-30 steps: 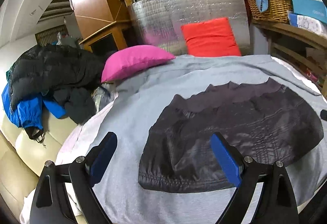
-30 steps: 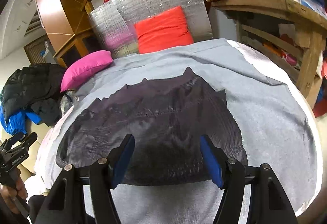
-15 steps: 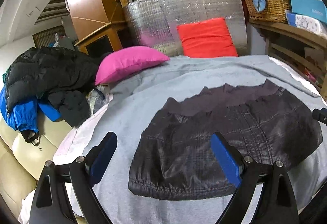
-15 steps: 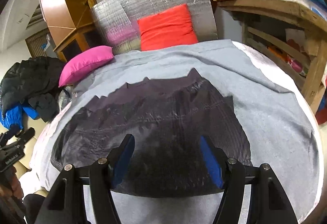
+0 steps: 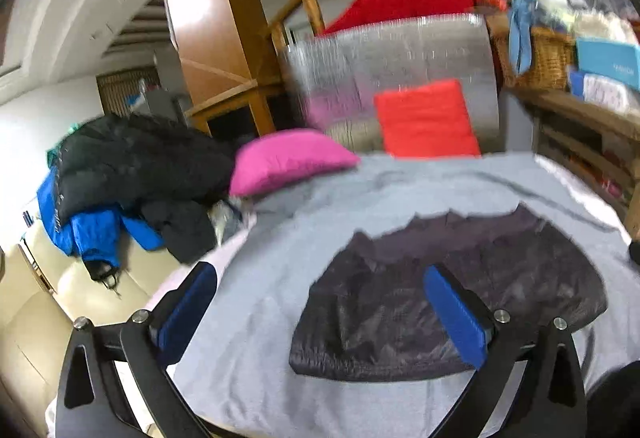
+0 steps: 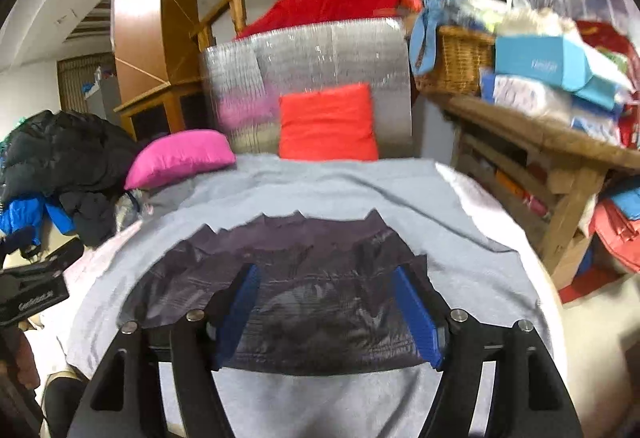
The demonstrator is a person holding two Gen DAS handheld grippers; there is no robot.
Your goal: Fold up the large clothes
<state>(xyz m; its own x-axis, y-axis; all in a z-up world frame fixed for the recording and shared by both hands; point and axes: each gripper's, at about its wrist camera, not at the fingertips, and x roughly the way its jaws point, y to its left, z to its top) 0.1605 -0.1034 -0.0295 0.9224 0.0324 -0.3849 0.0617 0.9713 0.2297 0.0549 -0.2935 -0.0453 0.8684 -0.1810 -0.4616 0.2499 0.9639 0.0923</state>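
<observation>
A dark, shiny quilted garment (image 5: 448, 302) lies folded flat on the grey sheet (image 5: 272, 278) that covers the bed; the right wrist view has it straight ahead (image 6: 320, 278). My left gripper (image 5: 320, 274) hovers above the sheet near the garment's left edge. Its jaws are opening wide and nothing is between the blue pads (image 5: 456, 318). My right gripper (image 6: 325, 272) hangs over the garment's near edge, also opening, with no cloth pinched between its pads (image 6: 416, 314). The left gripper's body (image 6: 28, 294) shows at the left edge of the right wrist view.
A pink pillow (image 5: 288, 158) and a red cushion (image 5: 428, 118) lean against a silver foil mat (image 5: 392, 54) at the bed's head. Black and blue jackets (image 5: 120, 178) are heaped on a cream sofa at left. A wooden shelf (image 6: 552, 142) with a wicker basket (image 6: 456, 58) stands at right.
Both grippers have risen and drawn back from the bed, so the garment looks smaller and farther. Both pairs of jaws stand wider than before. The garment has not moved.
</observation>
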